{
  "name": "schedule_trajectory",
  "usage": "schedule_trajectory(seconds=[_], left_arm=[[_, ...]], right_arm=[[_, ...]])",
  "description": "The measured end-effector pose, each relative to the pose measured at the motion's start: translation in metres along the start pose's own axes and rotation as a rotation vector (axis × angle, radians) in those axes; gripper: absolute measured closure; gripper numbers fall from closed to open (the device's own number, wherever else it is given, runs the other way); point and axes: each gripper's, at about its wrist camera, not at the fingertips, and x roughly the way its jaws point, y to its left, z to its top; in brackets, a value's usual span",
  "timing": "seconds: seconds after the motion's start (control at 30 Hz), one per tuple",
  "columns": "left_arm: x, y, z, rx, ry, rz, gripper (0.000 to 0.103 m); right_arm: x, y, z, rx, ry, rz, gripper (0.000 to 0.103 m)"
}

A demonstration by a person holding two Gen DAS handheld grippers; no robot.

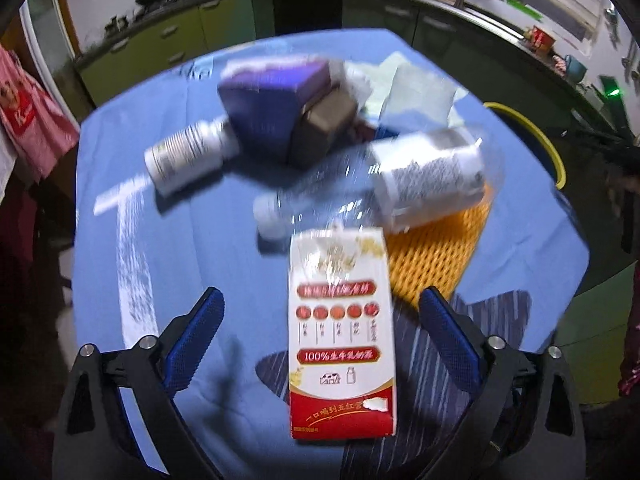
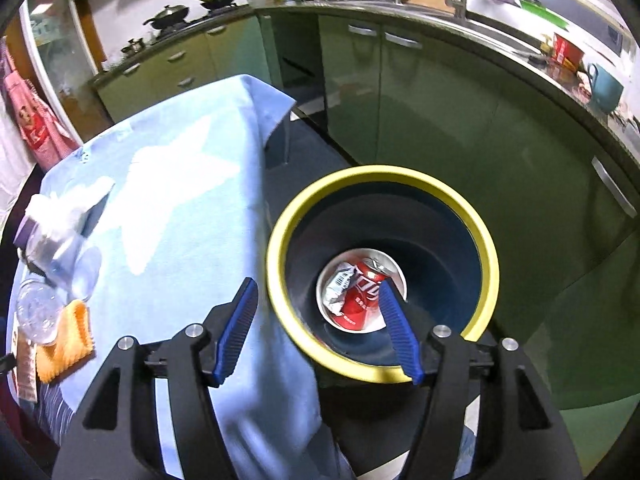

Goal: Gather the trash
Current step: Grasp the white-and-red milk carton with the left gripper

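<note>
Your right tongs [image 2: 316, 316] hang spread and empty over the yellow-rimmed dark bin [image 2: 280, 248], where a red soda can [image 2: 362, 300] and crumpled wrapper [image 2: 338, 286] already lie. Your left tongs [image 1: 320, 320], also spread and empty, straddle the red-and-white milk carton [image 1: 340, 336] on the blue-clothed counter [image 1: 200, 248]. Bottles, boxes and paper remain, so most collecting looks undone.

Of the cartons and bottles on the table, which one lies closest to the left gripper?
The red-and-white milk carton, lying flat between the open left gripper fingers; the bottles and purple box lie farther back.
</note>
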Motion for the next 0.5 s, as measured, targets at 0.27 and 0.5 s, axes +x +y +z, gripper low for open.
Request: schedule_trajectory(seconds=[0.27,0.5], left_arm=[[0.025,0.003,-0.008,-0.011,0.050,-0.007,0.029],[0.033,0.015,-0.015,-0.039,0.064,-0.033,0.049]], right_arm=[[-0.007,0.015,0.000,-0.025,-0.014,0.012,0.041],[-0.011,0.020,-0.001,-0.031,-0.018,0.013,0.041]])
